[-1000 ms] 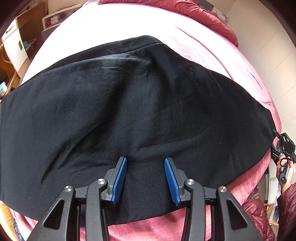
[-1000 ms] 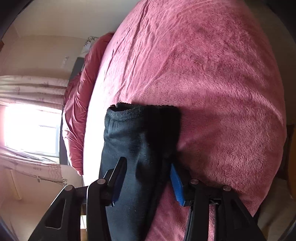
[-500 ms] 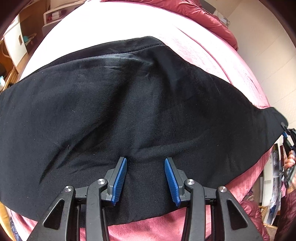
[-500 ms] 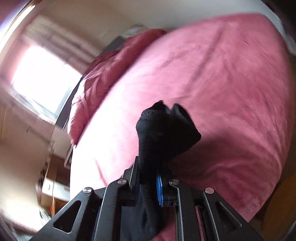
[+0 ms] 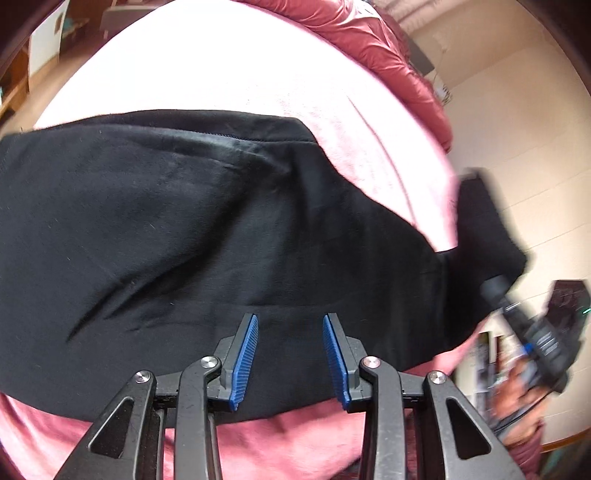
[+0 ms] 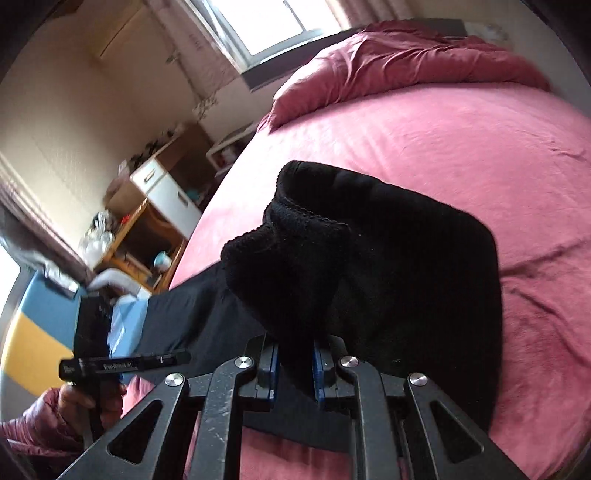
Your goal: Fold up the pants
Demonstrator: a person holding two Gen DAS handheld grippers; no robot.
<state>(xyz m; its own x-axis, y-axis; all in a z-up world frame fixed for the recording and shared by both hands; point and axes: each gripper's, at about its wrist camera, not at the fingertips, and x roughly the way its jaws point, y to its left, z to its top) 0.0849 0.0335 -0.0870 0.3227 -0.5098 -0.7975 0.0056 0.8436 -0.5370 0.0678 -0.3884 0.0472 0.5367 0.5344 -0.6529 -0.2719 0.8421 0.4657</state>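
Since the right hand-held gripper point(image 6: 294, 363) only pinches the cuff point(image 6: 295, 236) of the pants point(image 5: 192, 236) on the bed point(image 5: 229, 66), it could slip mid-fold; the left hand-held gripper point(image 5: 289, 363) hovers wide open, holding nothing down.

A pink blanket point(image 6: 424, 122) covers the bed, a crumpled red duvet point(image 6: 399, 62) beyond it, near a window point(image 6: 266, 22).

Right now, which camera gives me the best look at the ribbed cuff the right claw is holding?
The right wrist view: the ribbed cuff fills the centre, bunched and pinched in the right claw. The left wrist view shows it only as a blurred dark shape raised at the far right edge.
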